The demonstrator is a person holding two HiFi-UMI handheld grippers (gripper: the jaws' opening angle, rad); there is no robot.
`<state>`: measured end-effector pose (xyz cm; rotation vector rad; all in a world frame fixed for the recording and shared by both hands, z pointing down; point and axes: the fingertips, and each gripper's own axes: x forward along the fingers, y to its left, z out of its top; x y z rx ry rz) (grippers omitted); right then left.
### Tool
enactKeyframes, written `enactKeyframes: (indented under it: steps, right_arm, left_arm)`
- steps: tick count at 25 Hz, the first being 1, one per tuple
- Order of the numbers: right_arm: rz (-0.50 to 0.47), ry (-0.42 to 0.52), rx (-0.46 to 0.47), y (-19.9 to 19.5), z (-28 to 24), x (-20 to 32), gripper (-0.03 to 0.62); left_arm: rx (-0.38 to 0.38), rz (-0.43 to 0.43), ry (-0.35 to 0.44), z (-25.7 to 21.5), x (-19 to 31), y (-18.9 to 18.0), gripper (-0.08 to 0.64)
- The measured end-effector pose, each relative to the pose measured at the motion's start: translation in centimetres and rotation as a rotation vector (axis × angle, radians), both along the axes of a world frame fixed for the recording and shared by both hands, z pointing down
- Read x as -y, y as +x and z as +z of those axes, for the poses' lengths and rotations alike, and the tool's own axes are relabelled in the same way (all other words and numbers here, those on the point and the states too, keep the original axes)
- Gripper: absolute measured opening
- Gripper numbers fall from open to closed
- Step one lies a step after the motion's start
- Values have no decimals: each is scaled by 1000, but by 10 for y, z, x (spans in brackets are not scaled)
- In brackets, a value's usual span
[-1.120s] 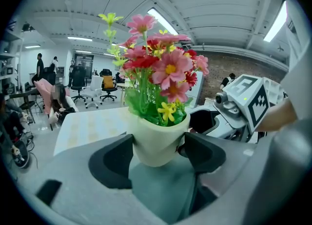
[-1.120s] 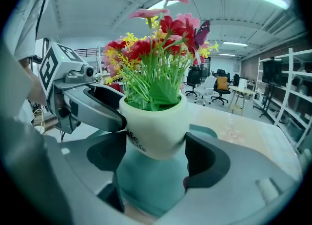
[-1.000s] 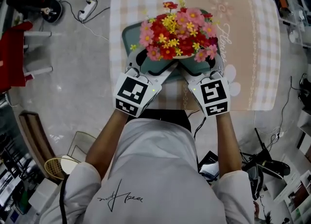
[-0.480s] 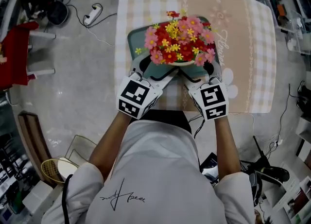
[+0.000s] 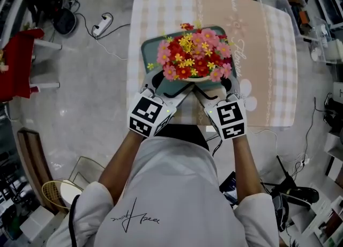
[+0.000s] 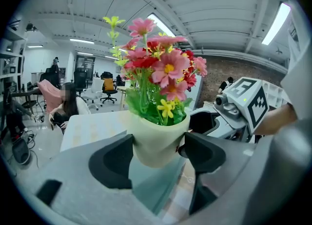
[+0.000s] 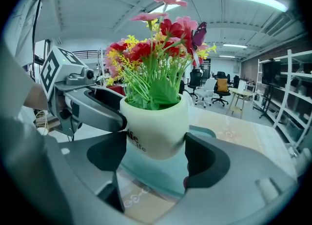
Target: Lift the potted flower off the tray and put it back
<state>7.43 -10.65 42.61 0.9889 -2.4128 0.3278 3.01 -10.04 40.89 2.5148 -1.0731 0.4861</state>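
Left gripper (image 6: 156,153) and right gripper (image 7: 155,156) each clamp the cream flower pot (image 7: 156,126), jaws pressed against its wall, directly over the teal tray (image 7: 204,133); whether its base touches the tray is hard to make out. Seen from the head, the blossoms (image 5: 194,57) hide the pot entirely; dark print on it reads "Life", the line above cut off by a jaw.

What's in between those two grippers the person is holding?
The potted flower. The left gripper and right gripper each clamp its cream pot between their jaws, shown in both gripper views.
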Motion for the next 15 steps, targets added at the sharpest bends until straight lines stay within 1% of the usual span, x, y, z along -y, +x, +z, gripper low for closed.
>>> enactKeyframes:
  steps: [9,15]
  right_arm:
    - [-9,9,-2,-6,-14,-15,387]
    - [-6,20,-13,-9,-30,-27,387]
  left_arm:
    - [-11,-18,8,-15,-15,-6,325]
    - [-7,-8,19,-30,-27,-10,325]
